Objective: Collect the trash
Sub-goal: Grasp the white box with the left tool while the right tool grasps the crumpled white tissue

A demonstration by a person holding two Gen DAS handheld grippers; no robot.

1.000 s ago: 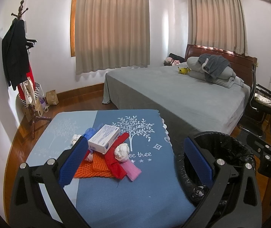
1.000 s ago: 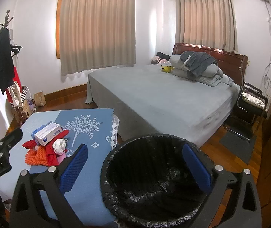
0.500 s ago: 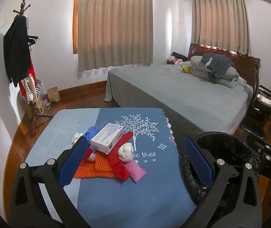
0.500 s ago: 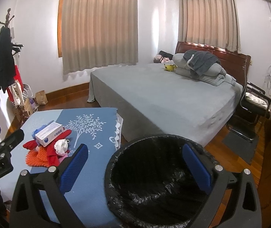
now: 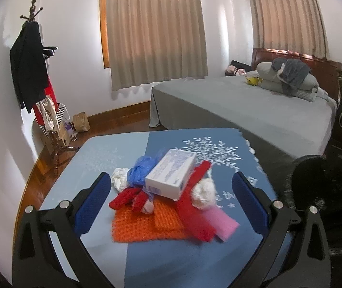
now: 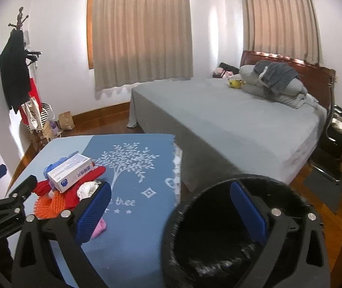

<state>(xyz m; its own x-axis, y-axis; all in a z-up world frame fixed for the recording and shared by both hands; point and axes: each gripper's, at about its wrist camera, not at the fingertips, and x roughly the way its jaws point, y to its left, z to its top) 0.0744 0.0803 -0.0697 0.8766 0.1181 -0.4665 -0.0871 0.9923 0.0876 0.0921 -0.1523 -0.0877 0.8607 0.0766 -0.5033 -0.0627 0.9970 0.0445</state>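
A white box (image 5: 171,177) tops red, orange, blue scraps mid-table (image 5: 103,148), closer than before to the wide-spread left claw (image 5: 169,201).

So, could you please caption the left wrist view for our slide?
Open left gripper faces a pile topped by a white box on the blue table, bin alongside.

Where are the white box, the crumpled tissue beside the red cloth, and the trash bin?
white box (image 5: 171,176), left wrist view, on its top face.
crumpled tissue (image 5: 204,193), left wrist view, on its middle.
trash bin (image 6: 187,210), right wrist view, on its near-left rim.
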